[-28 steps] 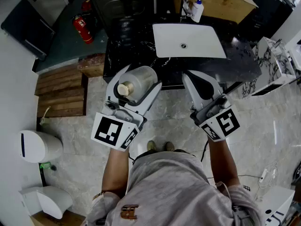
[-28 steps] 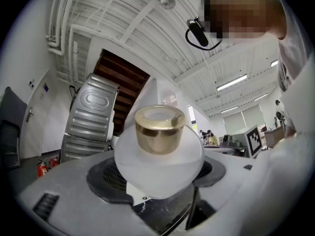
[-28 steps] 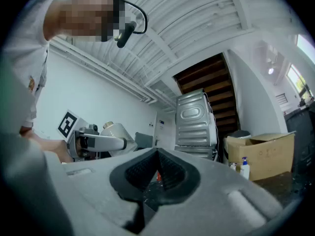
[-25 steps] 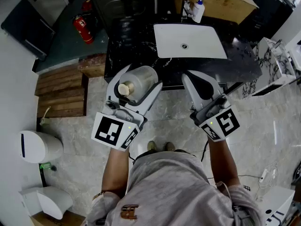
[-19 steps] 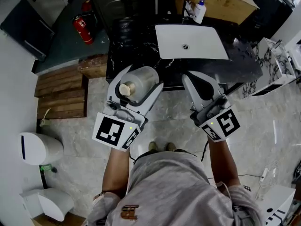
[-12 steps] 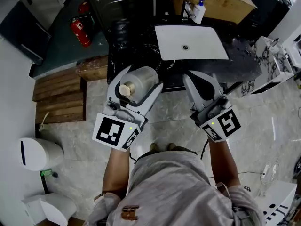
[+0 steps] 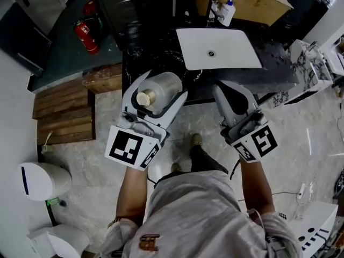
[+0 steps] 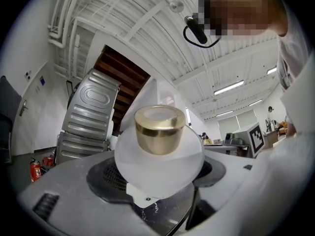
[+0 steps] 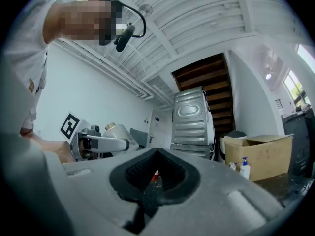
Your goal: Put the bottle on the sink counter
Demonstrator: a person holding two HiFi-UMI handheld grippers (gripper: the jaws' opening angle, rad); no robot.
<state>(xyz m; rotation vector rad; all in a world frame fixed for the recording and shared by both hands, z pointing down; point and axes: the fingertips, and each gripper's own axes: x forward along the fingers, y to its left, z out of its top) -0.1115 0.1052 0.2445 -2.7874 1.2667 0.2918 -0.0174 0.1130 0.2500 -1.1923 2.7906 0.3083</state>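
Note:
A translucent white bottle (image 7: 159, 88) with a gold cap (image 7: 143, 98) stands upright between the jaws of my left gripper (image 7: 161, 86), which is shut on its body. In the left gripper view the bottle (image 8: 158, 156) and its cap (image 8: 160, 129) fill the middle. The bottle hangs over the floor at the near edge of the black marble sink counter (image 7: 156, 55), left of the white basin (image 7: 217, 47). My right gripper (image 7: 230, 88) is shut and holds nothing, just short of the counter's front edge. The right gripper view shows the bottle (image 9: 114, 132) off to the left.
A pump bottle (image 7: 226, 9) and a cardboard box (image 7: 252, 1) stand behind the basin. A red fire extinguisher (image 7: 83, 35) and wooden steps (image 7: 62, 112) lie to the left, a white bin (image 7: 40, 179) at the lower left. A marble-patterned cabinet (image 7: 309, 69) stands right of the counter.
The person has stepped one foot forward and both grippers have come slightly nearer the counter. The bottle stays in the left gripper's grip; the right stays shut.

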